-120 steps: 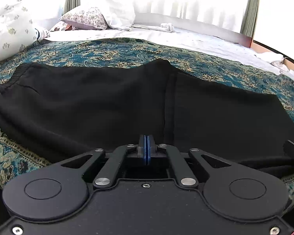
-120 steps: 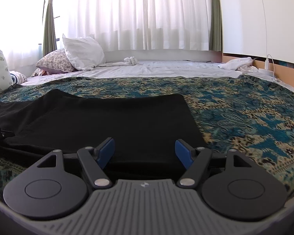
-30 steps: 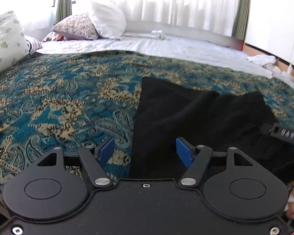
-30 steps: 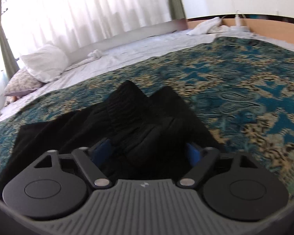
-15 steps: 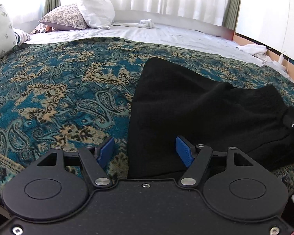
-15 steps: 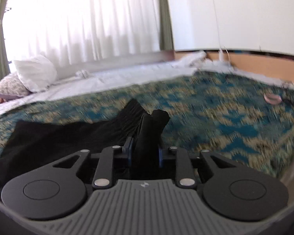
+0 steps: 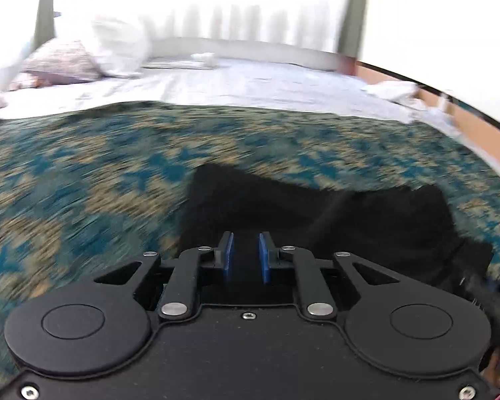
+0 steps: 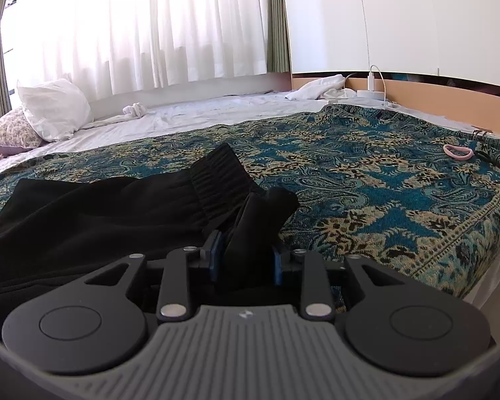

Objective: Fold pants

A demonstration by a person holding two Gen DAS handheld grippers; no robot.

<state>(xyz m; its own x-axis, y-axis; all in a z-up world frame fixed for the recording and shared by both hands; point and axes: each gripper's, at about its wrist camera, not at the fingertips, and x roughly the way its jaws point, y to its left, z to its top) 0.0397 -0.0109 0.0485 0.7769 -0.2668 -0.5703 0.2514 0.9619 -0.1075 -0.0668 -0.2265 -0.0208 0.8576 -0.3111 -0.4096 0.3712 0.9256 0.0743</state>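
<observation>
Gripping a bunched wad of the black knit pants between narrowed blue pads, my right gripper holds fabric that rises as a dark fold just past the fingertips, close beside the ribbed waistband. My left gripper has its pads drawn close with a slim gap between them; dark cloth lies there, but I cannot tell whether it is pinched. The pants lie on the near part of the teal and tan paisley bedspread. Only the right wrist view is sharp, showing a pink loop far right and a white pillow far left; the left wrist view is motion-blurred and shows the pants' left edge against the bedspread.
</observation>
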